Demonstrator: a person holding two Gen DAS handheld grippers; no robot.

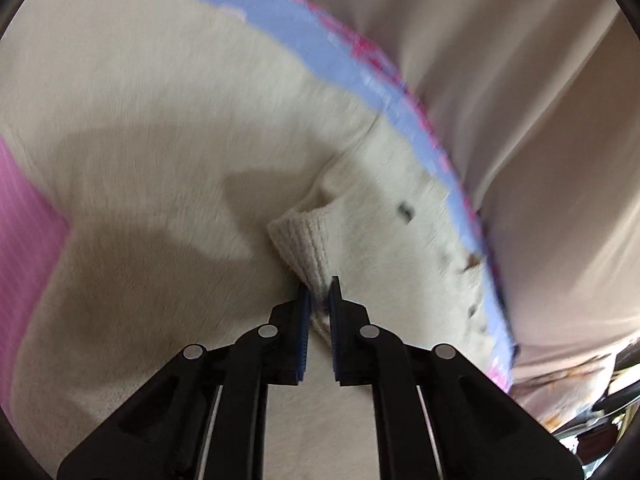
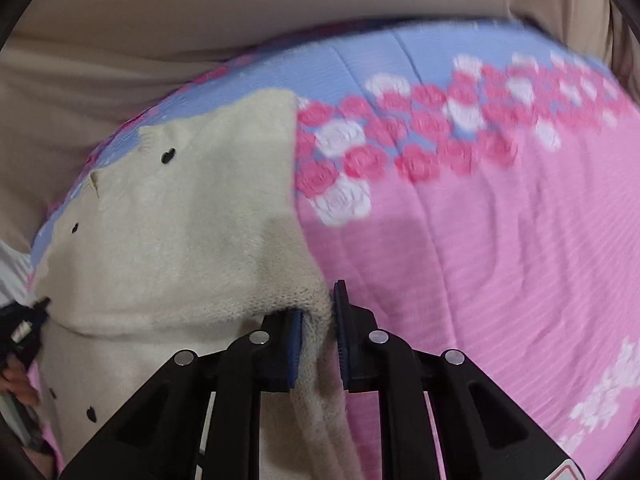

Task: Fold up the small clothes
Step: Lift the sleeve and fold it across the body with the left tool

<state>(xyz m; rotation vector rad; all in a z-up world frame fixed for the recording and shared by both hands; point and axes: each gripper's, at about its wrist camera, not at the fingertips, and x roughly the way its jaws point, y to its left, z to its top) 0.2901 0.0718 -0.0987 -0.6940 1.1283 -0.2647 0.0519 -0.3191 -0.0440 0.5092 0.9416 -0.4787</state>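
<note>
A cream knitted sweater (image 1: 160,128) with small dark heart marks lies spread on a pink and blue flowered bedspread (image 2: 480,240). In the left wrist view my left gripper (image 1: 319,300) is shut on the sweater's ribbed cuff (image 1: 304,240), which sticks out past the blue pads. In the right wrist view my right gripper (image 2: 318,312) is shut on a ribbed edge of the same sweater (image 2: 200,208) at its right side. The rest of that edge runs down between the fingers and out of sight.
A beige fabric surface (image 1: 520,120) rises behind the bedspread in both views. At the left edge of the right wrist view, the other black gripper (image 2: 24,332) and a hand (image 2: 16,384) show. Dark clutter (image 1: 600,400) sits at the lower right of the left wrist view.
</note>
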